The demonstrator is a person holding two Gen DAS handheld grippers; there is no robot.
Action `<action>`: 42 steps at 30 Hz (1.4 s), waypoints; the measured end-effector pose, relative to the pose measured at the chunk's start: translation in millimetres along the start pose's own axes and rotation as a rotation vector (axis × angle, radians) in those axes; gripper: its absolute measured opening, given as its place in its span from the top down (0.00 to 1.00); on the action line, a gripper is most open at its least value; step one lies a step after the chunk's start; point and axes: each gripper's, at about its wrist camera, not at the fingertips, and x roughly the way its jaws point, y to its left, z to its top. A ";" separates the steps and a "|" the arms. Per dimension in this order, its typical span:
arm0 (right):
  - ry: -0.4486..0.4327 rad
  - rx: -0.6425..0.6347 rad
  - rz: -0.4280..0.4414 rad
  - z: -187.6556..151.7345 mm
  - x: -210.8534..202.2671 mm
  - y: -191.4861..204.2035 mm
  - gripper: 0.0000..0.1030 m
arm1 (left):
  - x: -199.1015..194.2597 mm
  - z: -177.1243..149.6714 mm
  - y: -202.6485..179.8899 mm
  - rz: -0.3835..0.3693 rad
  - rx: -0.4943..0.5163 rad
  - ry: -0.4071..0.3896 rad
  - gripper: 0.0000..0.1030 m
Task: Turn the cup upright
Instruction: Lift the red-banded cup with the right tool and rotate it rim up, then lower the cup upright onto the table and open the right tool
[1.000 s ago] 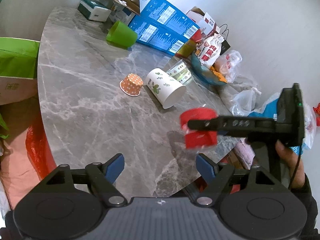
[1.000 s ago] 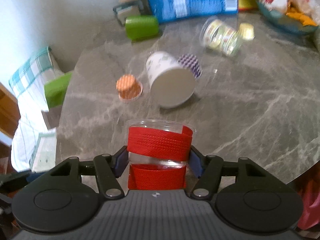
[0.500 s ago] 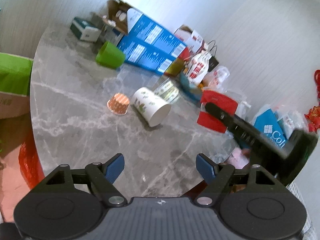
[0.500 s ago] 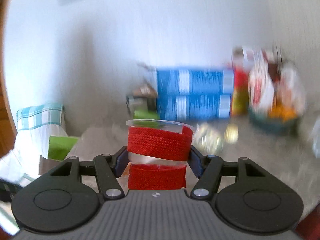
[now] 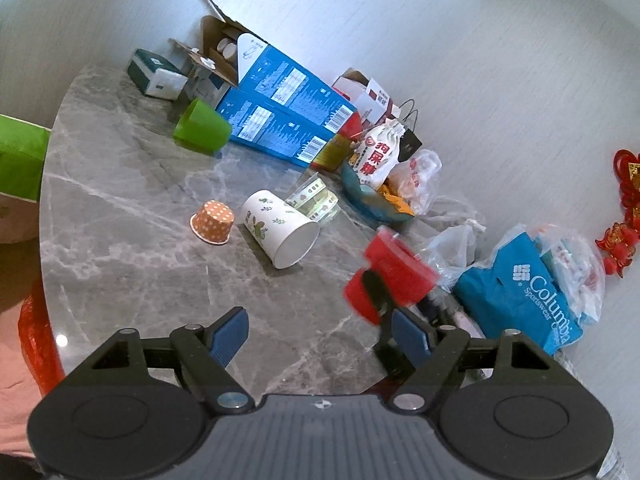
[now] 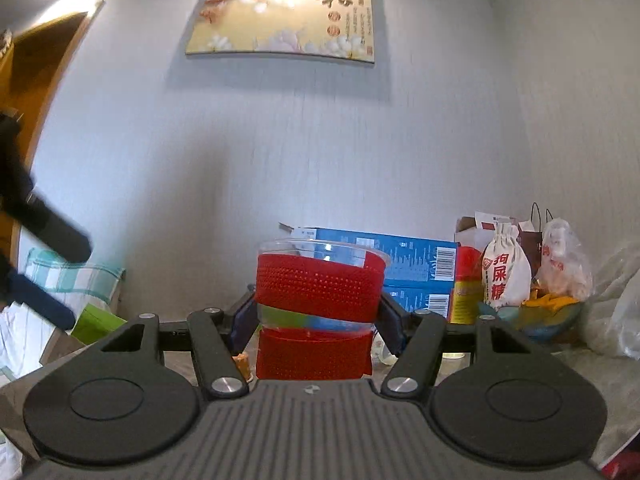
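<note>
The left wrist camera looked down across the worktop (image 5: 120, 216) from above; the right wrist camera faced the wall, level. Both saw the blue boxes (image 5: 280, 120) (image 6: 416, 264).

clear plastic cup (image 6: 320, 280), glossy marble table (image 5: 132, 216)

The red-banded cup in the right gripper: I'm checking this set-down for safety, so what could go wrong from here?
1. The right gripper pinches the thin clear cup at mid-wall; squeezing could buckle it.
2. In the left wrist view the cup hangs near the table edge beside plastic bags; it could land off the table or on them.
3. The white paper cup lies loose nearby and might roll if bumped.
</note>
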 end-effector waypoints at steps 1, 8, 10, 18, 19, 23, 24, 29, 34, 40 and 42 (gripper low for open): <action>0.002 0.001 -0.007 -4.3 -0.1 0.9 0.39 | 1.1 -0.6 -0.7 -0.002 0.000 0.000 0.21; 0.019 0.006 -0.026 -24.3 -9.7 8.5 0.41 | 5.7 -3.8 -0.9 0.005 -0.005 0.000 0.21; 0.027 -0.002 -0.028 -27.9 -10.8 10.2 0.42 | 6.7 -4.2 -0.9 0.003 -0.007 0.001 0.21; 0.023 -0.012 -0.020 -42.1 -14.5 18.5 0.42 | 11.6 -7.5 -1.7 0.002 -0.006 0.015 0.21; 0.020 -0.004 -0.020 -43.2 -15.0 18.4 0.41 | 11.6 -7.7 -1.2 0.002 -0.007 0.016 0.21; 0.020 0.011 -0.020 -43.3 -14.6 18.1 0.39 | 11.7 -8.0 -0.6 0.003 -0.008 0.017 0.21; 0.023 0.014 -0.022 -43.2 -13.6 18.0 0.36 | 11.7 -8.1 -0.5 0.003 -0.009 0.017 0.21; 0.042 0.029 -0.008 -41.1 -12.3 18.3 0.28 | 11.0 -8.3 0.2 0.008 -0.010 0.016 0.21; 0.083 0.055 0.012 -39.4 -9.4 18.7 0.14 | 8.8 -9.4 -0.4 0.009 -0.011 0.016 0.21; 0.120 0.079 0.028 -35.1 -12.2 19.3 0.01 | 5.7 -12.0 -2.1 0.017 0.004 0.004 0.16; 0.129 0.072 0.023 -29.4 -19.0 17.6 0.01 | 1.4 -14.3 -6.3 0.039 0.036 -0.028 0.10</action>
